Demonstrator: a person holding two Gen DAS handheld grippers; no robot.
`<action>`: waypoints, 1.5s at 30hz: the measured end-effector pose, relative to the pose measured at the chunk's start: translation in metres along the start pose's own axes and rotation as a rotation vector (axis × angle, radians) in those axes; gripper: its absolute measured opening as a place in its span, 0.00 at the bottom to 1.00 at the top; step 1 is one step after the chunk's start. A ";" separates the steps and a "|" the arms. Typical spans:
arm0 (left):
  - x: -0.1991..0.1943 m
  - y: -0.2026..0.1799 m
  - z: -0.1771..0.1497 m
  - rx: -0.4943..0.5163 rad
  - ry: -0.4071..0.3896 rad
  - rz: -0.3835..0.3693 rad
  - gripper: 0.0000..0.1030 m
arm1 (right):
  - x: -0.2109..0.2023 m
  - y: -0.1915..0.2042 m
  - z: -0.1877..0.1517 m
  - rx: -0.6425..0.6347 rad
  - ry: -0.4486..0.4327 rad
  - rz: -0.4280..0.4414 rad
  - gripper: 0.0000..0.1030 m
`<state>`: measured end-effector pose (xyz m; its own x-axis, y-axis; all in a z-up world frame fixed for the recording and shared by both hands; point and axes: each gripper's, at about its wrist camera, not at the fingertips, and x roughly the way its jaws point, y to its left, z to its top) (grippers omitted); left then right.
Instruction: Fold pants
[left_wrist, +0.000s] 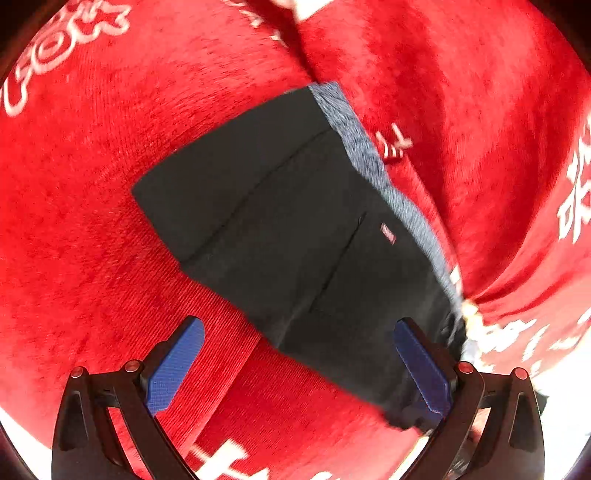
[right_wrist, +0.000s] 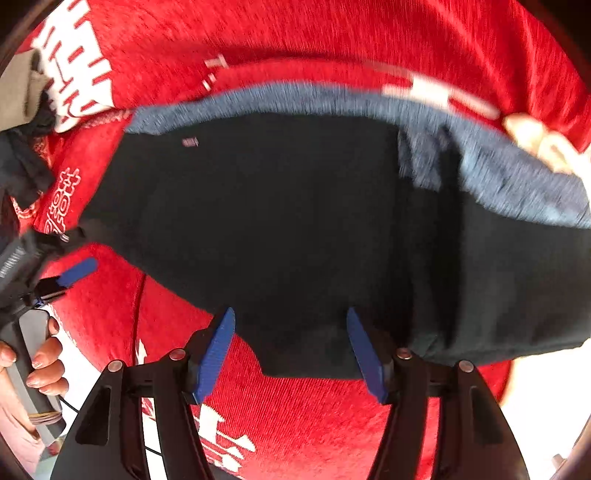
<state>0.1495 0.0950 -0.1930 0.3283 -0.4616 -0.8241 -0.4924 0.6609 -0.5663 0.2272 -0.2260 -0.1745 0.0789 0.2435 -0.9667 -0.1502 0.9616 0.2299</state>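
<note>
Pants (right_wrist: 280, 221) lie just ahead of the spread, empty right gripper (right_wrist: 291, 350), waistband farthest; left gripper (left_wrist: 299, 365) spread too.

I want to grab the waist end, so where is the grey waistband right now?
In the left wrist view the grey waistband edges the black pants' upper-right side, against the red cloth.
</note>
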 end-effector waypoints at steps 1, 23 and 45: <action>0.000 0.002 0.002 -0.020 -0.013 -0.027 1.00 | 0.001 0.000 -0.002 -0.003 -0.002 -0.002 0.65; 0.023 -0.024 0.023 0.051 -0.143 0.135 0.51 | 0.003 0.005 -0.008 -0.044 -0.005 0.004 0.69; 0.041 -0.124 -0.046 0.926 -0.391 0.687 0.30 | -0.038 0.135 0.174 -0.280 0.122 0.385 0.79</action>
<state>0.1868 -0.0336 -0.1559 0.5253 0.2544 -0.8120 0.0499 0.9434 0.3278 0.3753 -0.0829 -0.0874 -0.1478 0.5421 -0.8272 -0.4062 0.7293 0.5506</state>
